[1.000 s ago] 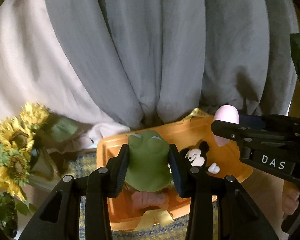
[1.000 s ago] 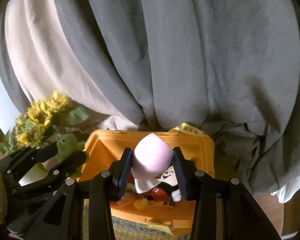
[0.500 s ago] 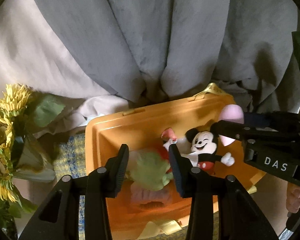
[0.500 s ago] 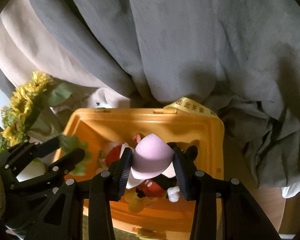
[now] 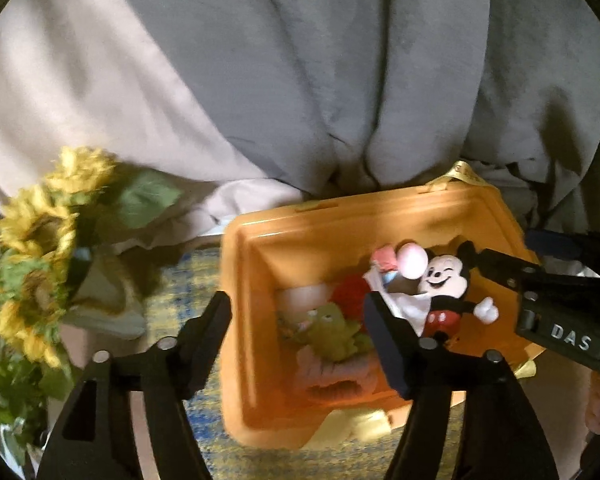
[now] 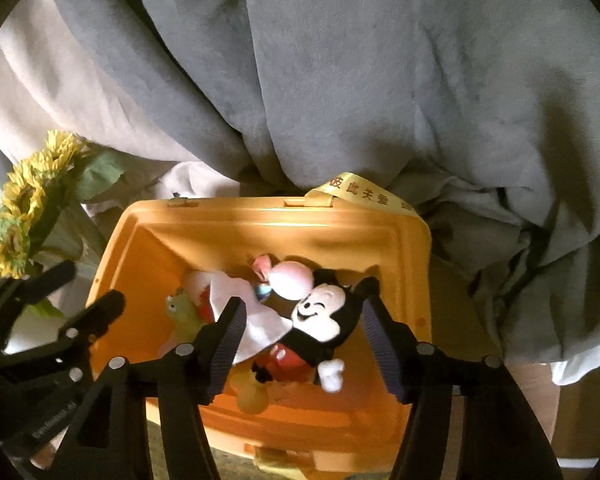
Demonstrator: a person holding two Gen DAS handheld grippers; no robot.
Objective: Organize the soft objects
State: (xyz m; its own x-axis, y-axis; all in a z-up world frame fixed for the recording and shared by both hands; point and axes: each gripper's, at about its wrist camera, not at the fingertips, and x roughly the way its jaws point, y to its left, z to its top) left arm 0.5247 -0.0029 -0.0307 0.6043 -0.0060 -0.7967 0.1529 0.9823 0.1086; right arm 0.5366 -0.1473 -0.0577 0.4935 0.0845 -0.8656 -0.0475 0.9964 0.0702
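An orange plastic bin [image 5: 244, 280] [image 6: 412, 248] holds several soft toys. A green frog plush [image 5: 332, 332] [image 6: 180, 312] lies inside at the left. A pink egg-shaped toy [image 5: 412, 260] [image 6: 294, 278] lies beside a Mickey Mouse plush [image 5: 444, 292] [image 6: 320, 328]. A pink knitted toy [image 5: 332, 376] lies under the frog. My left gripper [image 5: 296, 340] is open and empty above the bin. My right gripper [image 6: 304, 340] is open and empty above Mickey; it also shows at the right of the left wrist view [image 5: 556, 300].
Grey and beige curtains [image 5: 300, 80] [image 6: 340, 80] hang behind the bin. A bunch of sunflowers [image 5: 40, 248] [image 6: 24, 208] stands at the left. The bin sits on a blue-and-yellow checked cloth [image 5: 192, 300]. A yellow ribbon [image 6: 360, 192] lies over the bin's back rim.
Both grippers opened. The frog dropped from the left gripper into the bin, and the pink egg dropped from the right gripper to beside Mickey.
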